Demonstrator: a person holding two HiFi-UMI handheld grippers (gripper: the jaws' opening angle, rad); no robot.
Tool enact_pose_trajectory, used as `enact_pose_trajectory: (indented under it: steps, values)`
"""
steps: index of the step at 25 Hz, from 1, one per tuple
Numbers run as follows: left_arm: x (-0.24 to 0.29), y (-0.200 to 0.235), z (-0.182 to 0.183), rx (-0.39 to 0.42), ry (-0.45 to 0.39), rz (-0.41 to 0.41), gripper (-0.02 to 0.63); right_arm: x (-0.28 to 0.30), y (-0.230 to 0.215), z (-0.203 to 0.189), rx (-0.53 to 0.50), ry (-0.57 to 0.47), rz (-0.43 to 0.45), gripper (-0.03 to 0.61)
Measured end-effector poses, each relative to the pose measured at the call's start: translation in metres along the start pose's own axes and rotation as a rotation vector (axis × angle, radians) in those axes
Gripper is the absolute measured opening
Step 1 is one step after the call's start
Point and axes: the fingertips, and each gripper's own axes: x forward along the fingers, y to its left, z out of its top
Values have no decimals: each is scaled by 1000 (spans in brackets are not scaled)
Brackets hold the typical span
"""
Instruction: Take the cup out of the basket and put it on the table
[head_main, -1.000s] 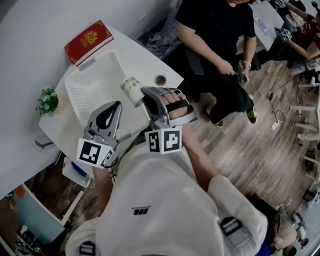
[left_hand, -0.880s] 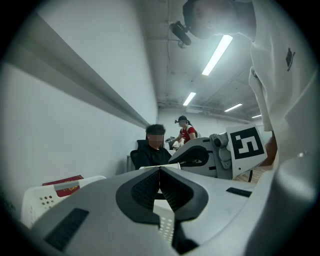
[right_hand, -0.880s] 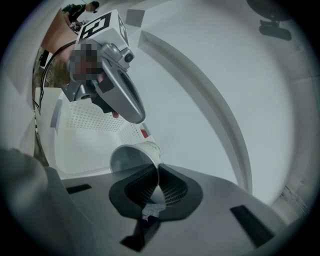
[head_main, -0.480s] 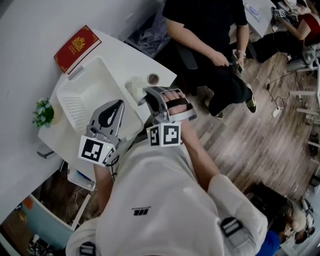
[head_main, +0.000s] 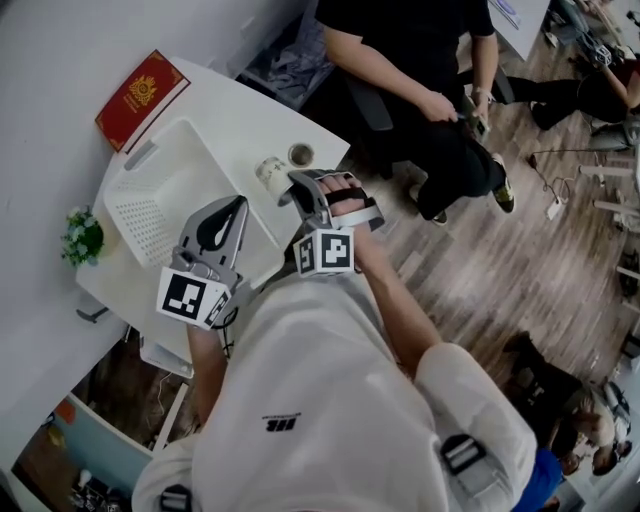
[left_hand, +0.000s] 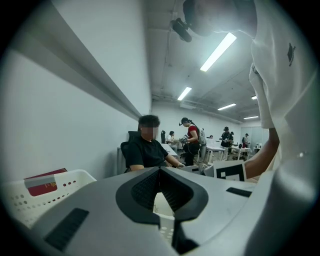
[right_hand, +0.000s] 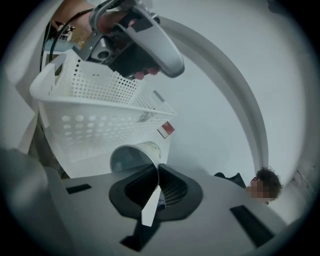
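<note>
Now | right gripper (head_main: 290, 187) clenched on cup (head_main: 270, 173) rim | cup tilted at gripper's tip, beside basket (head_main: 170, 175)

The head view looks steeply down over the wearer's shoulders onto the white table (head_main: 250, 115), with wooden floor (head_main: 500, 280) to its right. The left gripper view sits just behind the left tool (left_hand: 160, 172), facing roughly level along the pale wall (left_hand: 75, 125) toward a seated person in black (left_hand: 147, 150). The right gripper view, behind the right tool (right_hand: 157, 167), looks from close by past a white paper cup (right_hand: 132, 155) at the white perforated plastic basket (right_hand: 90, 117). All three views share the basket. The head and left gripper views share the seated person.
</note>
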Motion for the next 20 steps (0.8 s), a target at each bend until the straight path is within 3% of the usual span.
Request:
enact_pose_trajectory:
  steps: [12, 20]
  values:
    - [7, 5, -6, -13, 28, 15, 9, 53, 49, -36, -1, -33, 112, 23]
    - [11, 3, -8, -4, 46, 13, 9, 67, 63, -47, 3, -40, 133, 23]
